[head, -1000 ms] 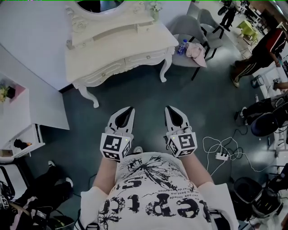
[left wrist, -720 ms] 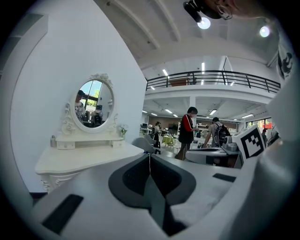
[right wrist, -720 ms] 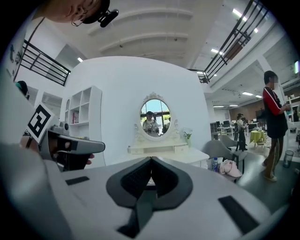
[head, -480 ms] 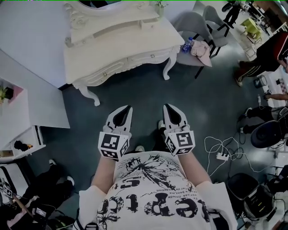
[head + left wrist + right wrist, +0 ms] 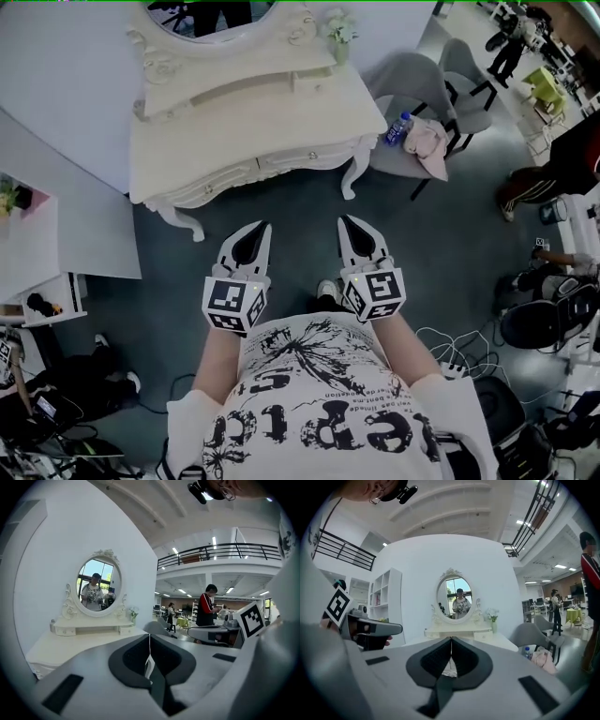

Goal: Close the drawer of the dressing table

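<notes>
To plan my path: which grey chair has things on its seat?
The chair nearest the dressing table: a bottle and pink cloth lie on it.

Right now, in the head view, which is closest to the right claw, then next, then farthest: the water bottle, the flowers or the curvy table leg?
1. Curvy table leg, just ahead of the right claw.
2. Water bottle, on the grey chair to the right.
3. Flowers, far back on the dressing table top.
</notes>
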A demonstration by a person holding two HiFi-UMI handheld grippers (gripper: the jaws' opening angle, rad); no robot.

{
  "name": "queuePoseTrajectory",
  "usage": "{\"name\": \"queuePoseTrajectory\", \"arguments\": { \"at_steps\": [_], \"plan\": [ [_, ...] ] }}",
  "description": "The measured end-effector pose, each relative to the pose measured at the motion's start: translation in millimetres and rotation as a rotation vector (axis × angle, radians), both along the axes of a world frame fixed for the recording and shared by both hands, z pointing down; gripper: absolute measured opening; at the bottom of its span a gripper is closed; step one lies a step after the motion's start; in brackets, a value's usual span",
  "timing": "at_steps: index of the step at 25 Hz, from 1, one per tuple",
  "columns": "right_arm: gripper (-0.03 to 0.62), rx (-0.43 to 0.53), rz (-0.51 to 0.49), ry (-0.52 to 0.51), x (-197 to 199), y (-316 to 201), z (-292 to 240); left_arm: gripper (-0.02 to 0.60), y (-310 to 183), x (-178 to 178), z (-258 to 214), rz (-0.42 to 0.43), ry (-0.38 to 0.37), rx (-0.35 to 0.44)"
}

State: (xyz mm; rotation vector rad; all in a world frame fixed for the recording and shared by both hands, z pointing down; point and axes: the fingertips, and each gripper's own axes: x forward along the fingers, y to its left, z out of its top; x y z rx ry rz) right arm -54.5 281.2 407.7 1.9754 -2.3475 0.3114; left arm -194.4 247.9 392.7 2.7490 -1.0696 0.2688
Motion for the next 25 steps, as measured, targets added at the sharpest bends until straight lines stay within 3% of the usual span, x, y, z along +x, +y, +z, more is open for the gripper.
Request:
{"name": "queuePoseTrajectory", "arguments": {
  "at_steps": [11, 18, 25],
  "plan": [
    [0.017, -0.036, -0.086, 0.032, 110.9, -94.2, 3.7, 0.020, -84.6, 111.0, 6.8, -0.075, 0.011, -0.034],
    [0.017, -0.055, -0.083, 0.025, 138.3, -158.2, 19.7, 0.020, -149.5, 136.0, 24.8, -0.078, -0.003, -0.062],
    [0.017, -0.050, -0.064, 0.035, 148.0, -257.0, 20.0, 0.020, -254.3, 162.2, 26.6, -0.035, 0.015, -0.068]
  ]
}}
